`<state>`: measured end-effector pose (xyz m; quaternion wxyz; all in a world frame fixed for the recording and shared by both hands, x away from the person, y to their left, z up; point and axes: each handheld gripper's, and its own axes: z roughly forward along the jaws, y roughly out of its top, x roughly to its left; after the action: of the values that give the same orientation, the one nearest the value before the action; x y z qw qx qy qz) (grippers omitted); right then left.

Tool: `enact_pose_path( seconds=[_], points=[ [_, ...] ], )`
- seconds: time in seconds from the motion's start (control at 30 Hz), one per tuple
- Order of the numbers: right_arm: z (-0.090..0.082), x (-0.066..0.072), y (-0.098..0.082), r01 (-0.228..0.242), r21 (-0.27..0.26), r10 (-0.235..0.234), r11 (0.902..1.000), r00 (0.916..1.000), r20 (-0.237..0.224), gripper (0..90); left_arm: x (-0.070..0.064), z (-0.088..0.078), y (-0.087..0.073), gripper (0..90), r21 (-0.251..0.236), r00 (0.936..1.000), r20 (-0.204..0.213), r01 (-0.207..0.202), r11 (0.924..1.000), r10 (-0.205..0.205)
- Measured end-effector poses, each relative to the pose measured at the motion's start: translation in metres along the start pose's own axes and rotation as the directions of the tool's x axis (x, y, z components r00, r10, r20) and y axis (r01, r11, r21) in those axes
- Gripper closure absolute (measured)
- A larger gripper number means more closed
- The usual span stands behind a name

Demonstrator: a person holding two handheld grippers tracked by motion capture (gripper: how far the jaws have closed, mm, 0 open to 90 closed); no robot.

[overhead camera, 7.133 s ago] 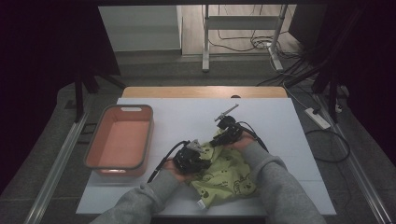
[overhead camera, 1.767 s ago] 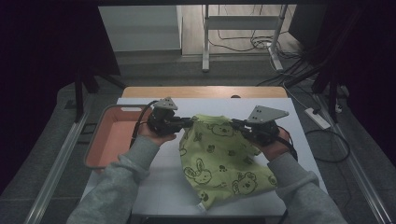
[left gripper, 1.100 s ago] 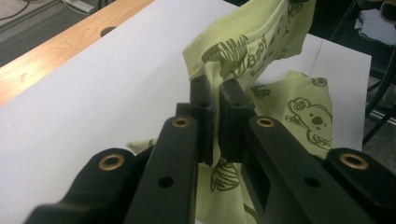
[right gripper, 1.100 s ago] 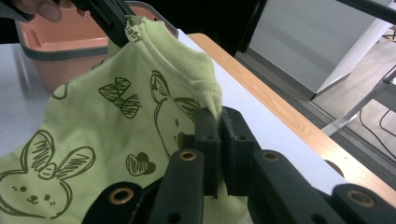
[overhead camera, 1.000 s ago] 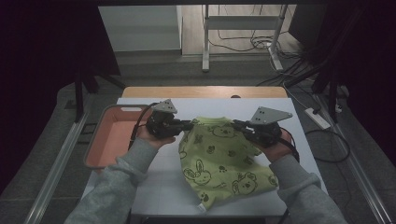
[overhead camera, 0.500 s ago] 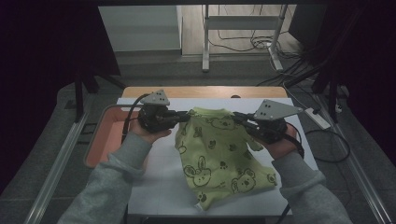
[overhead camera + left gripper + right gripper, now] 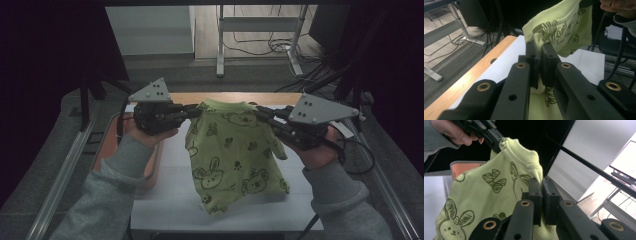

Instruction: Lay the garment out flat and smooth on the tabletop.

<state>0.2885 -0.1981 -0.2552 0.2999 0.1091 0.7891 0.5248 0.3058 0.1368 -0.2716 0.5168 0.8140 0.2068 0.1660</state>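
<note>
Yellow-green shirt [image 7: 232,150]: dark animal prints, ribbed collar, hanging spread.

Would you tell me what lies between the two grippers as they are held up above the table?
The green shirt hangs stretched between them: the left gripper and the right gripper are each shut on a shoulder beside the collar, as the high view shows.

The white table [image 7: 170,190] had a wooden strip along its far edge, and an orange tray [image 7: 150,167] sat on its left part. The green shirt's [image 7: 230,150] hem hung at the tabletop; whether it touched was unclear.
</note>
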Motion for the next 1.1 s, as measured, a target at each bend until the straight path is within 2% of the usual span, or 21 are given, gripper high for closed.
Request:
enact_pose_path(
  seconds=[0.13,0.23,0.3,0.37,0.4,0.43,0.47,0.5,0.57,0.6,0.67,0.73,0.77,0.8,0.9,1.0,1.1],
  points=[
    [0.003,-0.005,-0.002,-0.017,-0.004,0.017,0.9998,0.9998,-0.002,86.5,0.002,0.002,-0.003,85.8,0.000,1.0000,0.003,0.005,1.0000,-0.005],
    [0.004,-0.003,-0.006,-0.024,-0.003,0.024,0.9997,0.9996,-0.013,86.5,0.001,0.001,-0.006,85.8,-0.001,0.9999,0.009,0.008,1.0000,-0.008],
    [0.002,0.002,-0.007,-0.021,-0.008,0.021,0.9998,0.9995,-0.024,86.5,-0.001,-0.004,-0.006,85.9,-0.022,0.9998,0.017,0.005,0.9998,-0.005],
    [-0.004,0.007,-0.002,-0.013,-0.033,0.012,0.9994,0.9993,-0.035,86.5,-0.005,-0.013,0.000,85.8,-0.051,0.9997,0.016,-0.016,0.9986,0.017],
    [-0.007,0.008,0.003,0.001,-0.049,-0.003,0.9988,0.9994,-0.036,86.5,-0.006,-0.017,0.003,85.9,-0.064,0.9995,0.003,-0.030,0.9975,0.031],
    [-0.010,0.007,0.008,0.010,-0.067,-0.013,0.9977,0.9993,-0.036,86.6,-0.006,-0.017,0.007,85.9,-0.062,0.9984,-0.028,-0.050,0.9968,0.049],
    [-0.009,0.004,0.012,0.016,-0.076,-0.018,0.9970,0.9994,-0.028,86.5,0.000,-0.012,0.012,85.9,-0.046,0.9971,-0.052,-0.059,0.9972,0.056],
    [-0.003,-0.005,0.015,0.005,-0.069,-0.006,0.9976,0.9998,-0.019,86.6,0.006,-0.007,0.013,85.9,-0.035,0.9978,-0.054,-0.040,0.9986,0.038],
    [0.015,-0.025,0.012,-0.018,-0.036,0.019,0.9992,0.9997,0.017,86.6,0.026,0.014,0.011,85.8,-0.007,0.9979,-0.056,0.033,0.9994,-0.033],
    [0.028,-0.039,0.004,-0.050,-0.005,0.050,0.9988,0.9983,0.031,86.6,0.033,0.026,0.008,85.8,0.013,0.9964,-0.064,0.056,0.9983,-0.055],
    [0.056,-0.062,-0.022,-0.144,0.052,0.143,0.9882,0.9894,0.027,86.5,0.044,0.048,-0.003,85.7,0.058,0.9940,-0.076,0.083,0.9949,-0.078],
    [0.077,-0.072,-0.050,-0.194,0.092,0.193,0.9767,0.9810,0.024,86.6,0.052,0.069,-0.018,85.7,0.092,0.9905,-0.088,0.114,0.9893,-0.106],
    [0.086,-0.074,-0.066,-0.218,0.107,0.217,0.9701,0.9759,0.018,86.5,0.054,0.075,-0.023,85.7,0.105,0.9894,-0.093,0.121,0.9871,-0.111],
    [0.091,-0.073,-0.075,-0.229,0.116,0.229,0.9664,0.9733,0.016,86.5,0.057,0.081,-0.031,85.6,0.121,0.9878,-0.099,0.132,0.9839,-0.120],
    [0.102,-0.068,-0.104,-0.275,0.138,0.279,0.9515,0.9603,-0.010,86.6,0.063,0.092,-0.051,85.6,0.155,0.9844,-0.084,0.166,0.9740,-0.154],
    [0.104,-0.061,-0.112,-0.263,0.155,0.269,0.9522,0.9629,-0.019,86.6,0.062,0.094,-0.063,85.6,0.155,0.9839,-0.077,0.172,0.9729,-0.162],
    [0.105,-0.057,-0.112,-0.240,0.163,0.247,0.9569,0.9688,-0.022,86.6,0.064,0.094,-0.065,85.5,0.151,0.9855,-0.081,0.160,0.9755,-0.149]
  ],
)
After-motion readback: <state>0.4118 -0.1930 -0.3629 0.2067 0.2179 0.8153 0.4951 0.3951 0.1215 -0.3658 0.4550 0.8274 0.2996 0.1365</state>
